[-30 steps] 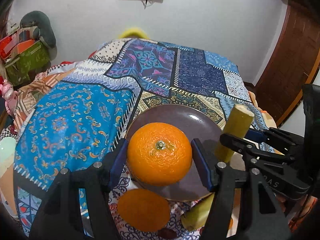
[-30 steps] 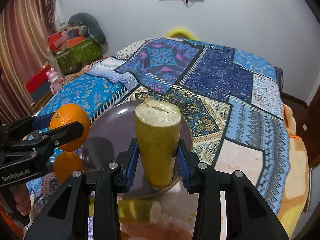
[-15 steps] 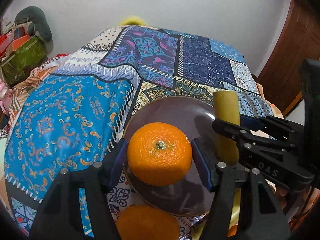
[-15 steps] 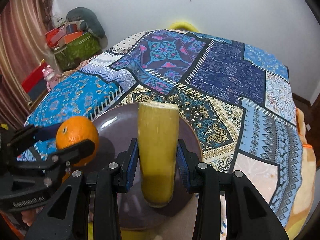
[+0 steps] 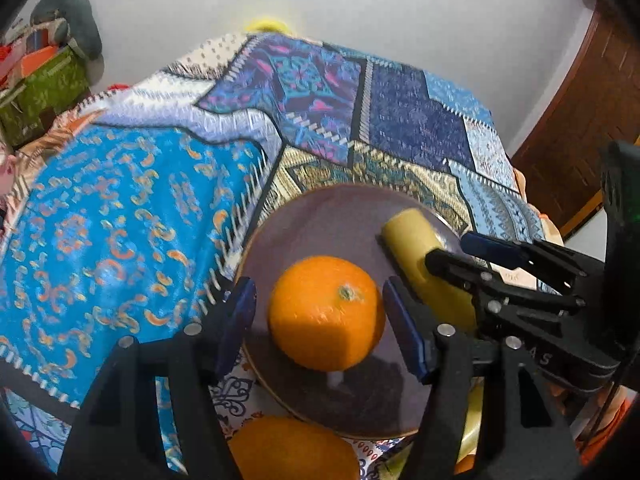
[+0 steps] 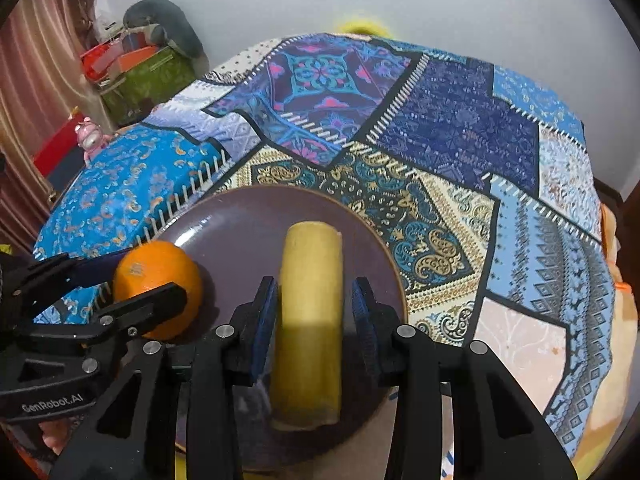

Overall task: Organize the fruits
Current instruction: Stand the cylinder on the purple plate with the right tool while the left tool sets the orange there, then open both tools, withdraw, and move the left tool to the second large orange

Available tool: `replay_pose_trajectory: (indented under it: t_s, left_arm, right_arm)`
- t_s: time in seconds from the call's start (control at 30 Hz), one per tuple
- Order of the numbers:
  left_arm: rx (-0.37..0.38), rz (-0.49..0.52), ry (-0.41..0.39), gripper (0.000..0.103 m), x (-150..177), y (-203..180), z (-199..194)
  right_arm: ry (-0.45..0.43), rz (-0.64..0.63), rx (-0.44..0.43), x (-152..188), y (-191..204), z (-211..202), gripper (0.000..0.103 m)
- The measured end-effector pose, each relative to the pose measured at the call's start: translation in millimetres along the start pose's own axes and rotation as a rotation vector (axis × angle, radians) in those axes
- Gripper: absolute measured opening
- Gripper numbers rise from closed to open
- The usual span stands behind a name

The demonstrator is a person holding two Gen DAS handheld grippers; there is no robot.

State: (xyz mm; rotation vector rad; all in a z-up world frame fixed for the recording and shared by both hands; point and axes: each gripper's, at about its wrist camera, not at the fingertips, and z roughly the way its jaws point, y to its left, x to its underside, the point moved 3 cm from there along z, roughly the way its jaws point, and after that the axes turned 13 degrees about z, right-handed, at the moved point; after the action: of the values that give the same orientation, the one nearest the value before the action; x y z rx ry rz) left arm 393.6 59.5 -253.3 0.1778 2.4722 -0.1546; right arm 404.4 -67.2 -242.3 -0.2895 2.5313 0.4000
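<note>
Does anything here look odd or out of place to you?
Mostly tidy: an orange and a cut yellow fruit piece lie on the dark plate, each between an open claw's fingers. One oddity: a second orange sits off the plate on the patterned cloth, near its front rim.

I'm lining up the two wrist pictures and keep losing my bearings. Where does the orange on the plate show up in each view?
Left wrist view: the orange sits at lower centre, between the left gripper fingers, with gaps on both sides.
Right wrist view: the orange is at the left edge, partly behind a left gripper finger.
Shared landmark: the brown plate, with the yellow banana piece lying on it.
</note>
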Motion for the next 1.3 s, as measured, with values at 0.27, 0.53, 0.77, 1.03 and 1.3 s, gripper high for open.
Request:
replay_pose_trajectory:
  t_s: [0.27,0.53,0.77,1.03,1.3]
  left_arm:
    - [-0.058,0.030,-0.048,0.068,1,-3,-38]
    - [-0.115,0.080,-0.105,0.069,11,-13,-92]
    - [-0.147,0.103,-0.139,0.078,26,-18,-134]
    - [-0.176,0.129,-0.127,0.083,55,-15,-162]
    - [-0.182,0.110,-0.073,0.088,86,5,-160]
  right_arm:
    - [-0.053,0.007,0.013,7,-2,-32,0.044]
    - [-0.149,0.000,0.012,21,10,-86,0.054]
    - [-0.194,-0.015,0.014,38,20,-122,0.057]
    - [-0.222,-0.018,0.018,62,27,-146,0.068]
    - [-0.179,-0.036,0.052,91,38,-128,0.080]
